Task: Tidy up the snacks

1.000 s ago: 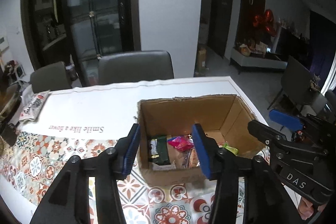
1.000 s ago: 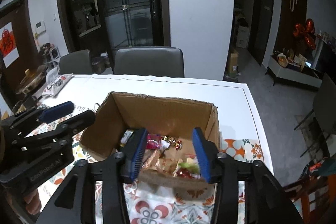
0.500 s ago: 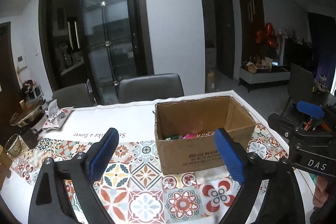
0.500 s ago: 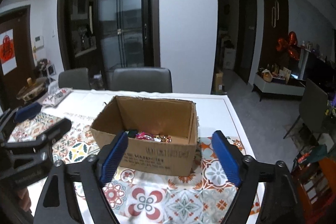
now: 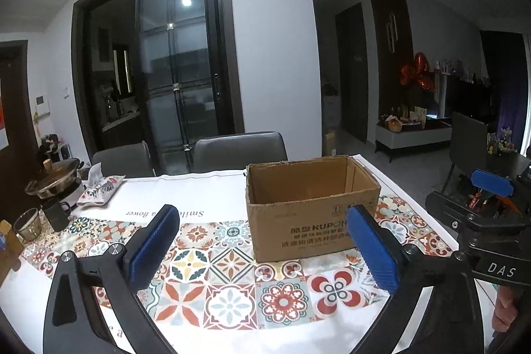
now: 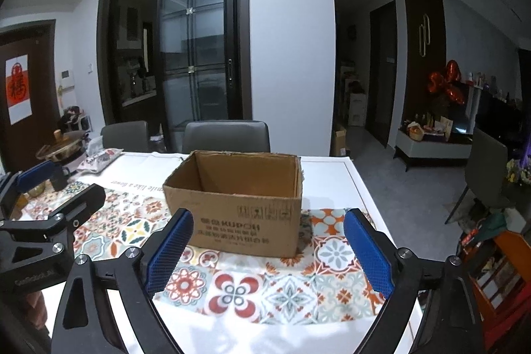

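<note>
Opening wide with nothing between their jaws, the left gripper (image 5: 264,249) and right gripper (image 6: 268,249) face the cardboard box (image 5: 312,208) just beyond their fingertips, its contents hidden, so remaining sorting cannot be judged.

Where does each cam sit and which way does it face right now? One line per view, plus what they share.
Left wrist: on the left gripper, looking slightly down across the table at the cardboard box; own blue pads, jaws opening and empty, right gripper at the right edge.
Right wrist: on the right gripper, same heading; jaws opening, empty; left gripper at the left edge.
Shared: box, patterned tablecloth, grey chairs, glass door.
</note>
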Tool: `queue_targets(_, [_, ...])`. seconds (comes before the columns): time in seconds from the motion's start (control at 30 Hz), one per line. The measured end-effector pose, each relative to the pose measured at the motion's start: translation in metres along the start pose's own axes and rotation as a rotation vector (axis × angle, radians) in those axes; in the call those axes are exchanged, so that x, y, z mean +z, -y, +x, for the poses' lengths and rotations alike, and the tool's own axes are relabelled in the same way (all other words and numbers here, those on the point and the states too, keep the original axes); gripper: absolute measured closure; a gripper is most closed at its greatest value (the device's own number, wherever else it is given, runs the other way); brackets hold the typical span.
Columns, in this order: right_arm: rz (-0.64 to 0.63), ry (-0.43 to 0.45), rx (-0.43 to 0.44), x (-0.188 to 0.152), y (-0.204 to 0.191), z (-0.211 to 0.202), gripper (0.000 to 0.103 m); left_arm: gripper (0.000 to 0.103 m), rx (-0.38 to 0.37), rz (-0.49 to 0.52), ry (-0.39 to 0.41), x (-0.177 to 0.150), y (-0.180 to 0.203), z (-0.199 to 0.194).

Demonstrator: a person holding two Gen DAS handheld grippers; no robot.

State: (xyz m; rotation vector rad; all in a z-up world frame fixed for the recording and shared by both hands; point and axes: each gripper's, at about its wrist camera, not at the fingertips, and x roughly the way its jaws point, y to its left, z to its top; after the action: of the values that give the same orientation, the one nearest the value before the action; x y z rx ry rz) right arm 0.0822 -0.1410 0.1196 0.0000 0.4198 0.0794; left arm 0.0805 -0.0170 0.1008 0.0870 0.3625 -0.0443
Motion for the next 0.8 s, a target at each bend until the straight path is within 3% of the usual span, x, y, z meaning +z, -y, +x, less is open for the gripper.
queue_targets(0.8, [-0.002, 0.037, -0.01, -0.023, 0.001, -0.036, 0.009, 0.0, 0.026, 0.008, 0.056, -0.022, 0.006, -0.039])
